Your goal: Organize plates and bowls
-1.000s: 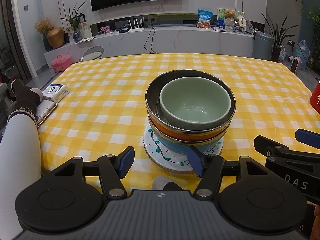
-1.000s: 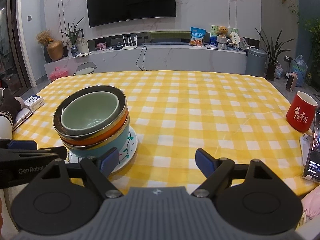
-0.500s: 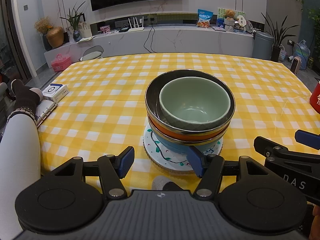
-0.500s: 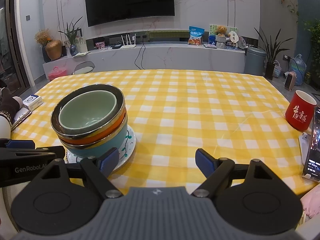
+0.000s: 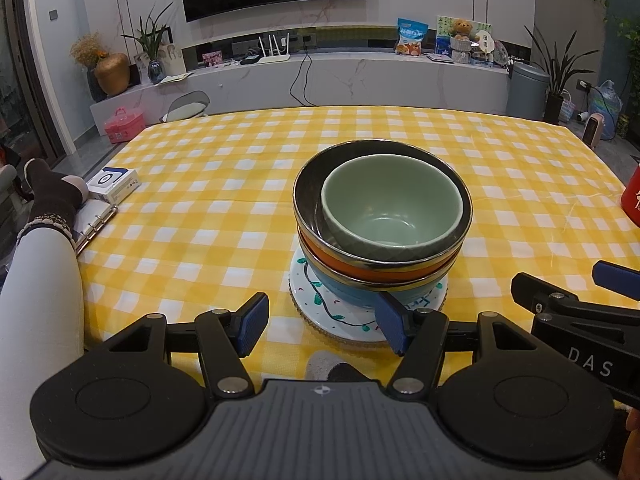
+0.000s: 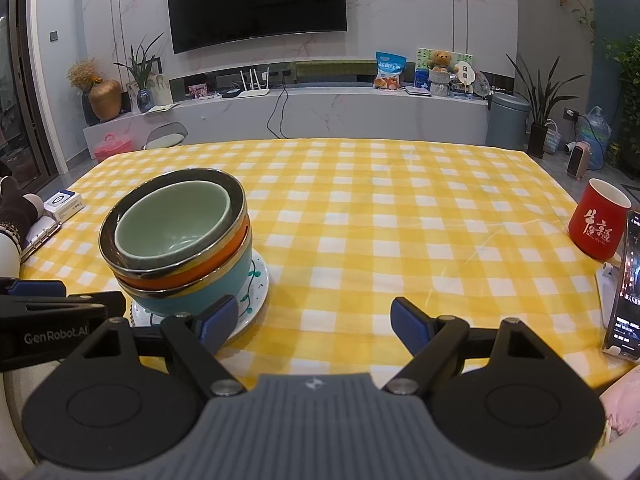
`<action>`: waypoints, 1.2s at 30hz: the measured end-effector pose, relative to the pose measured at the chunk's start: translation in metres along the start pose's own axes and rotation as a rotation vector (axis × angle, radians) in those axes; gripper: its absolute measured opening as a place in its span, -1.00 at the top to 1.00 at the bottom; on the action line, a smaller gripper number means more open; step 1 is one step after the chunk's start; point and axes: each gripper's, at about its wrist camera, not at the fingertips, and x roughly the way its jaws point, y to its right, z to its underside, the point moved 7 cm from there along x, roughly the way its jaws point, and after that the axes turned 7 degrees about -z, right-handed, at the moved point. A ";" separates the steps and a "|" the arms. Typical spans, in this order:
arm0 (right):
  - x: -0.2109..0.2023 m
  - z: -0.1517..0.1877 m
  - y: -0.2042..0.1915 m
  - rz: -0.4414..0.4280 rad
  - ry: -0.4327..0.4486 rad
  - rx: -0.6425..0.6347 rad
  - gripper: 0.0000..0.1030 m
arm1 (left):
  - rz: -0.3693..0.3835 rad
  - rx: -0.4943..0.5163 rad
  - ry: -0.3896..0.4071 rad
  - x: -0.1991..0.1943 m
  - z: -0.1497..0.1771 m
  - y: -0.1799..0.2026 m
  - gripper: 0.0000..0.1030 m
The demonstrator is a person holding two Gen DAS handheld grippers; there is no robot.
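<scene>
Bowls (image 5: 382, 232) sit nested on plate (image 5: 336, 314), both claws empty and wide.

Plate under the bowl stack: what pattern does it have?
The plate is white with a dark vine line and green leaves, clearest in the left wrist view.

table (image 6: 360, 216), yellow-check cloth | on it: plate (image 6: 256, 288) under bowls, red mug (image 6: 598, 226), phone (image 6: 626, 284), binder (image 5: 94, 222)

left gripper (image 5: 322, 326) jaws apart, right gripper (image 6: 314, 322) likewise
</scene>
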 end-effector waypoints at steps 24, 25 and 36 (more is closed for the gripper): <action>-0.001 0.002 0.001 0.010 -0.004 0.005 -0.60 | 0.000 -0.006 -0.004 -0.002 0.000 -0.001 -0.39; -0.001 0.002 0.002 0.010 -0.005 0.005 -0.60 | 0.000 -0.006 -0.004 -0.001 0.000 -0.001 -0.39; -0.001 0.002 0.001 0.011 -0.005 0.005 -0.60 | 0.001 -0.005 -0.003 -0.001 0.000 -0.001 -0.39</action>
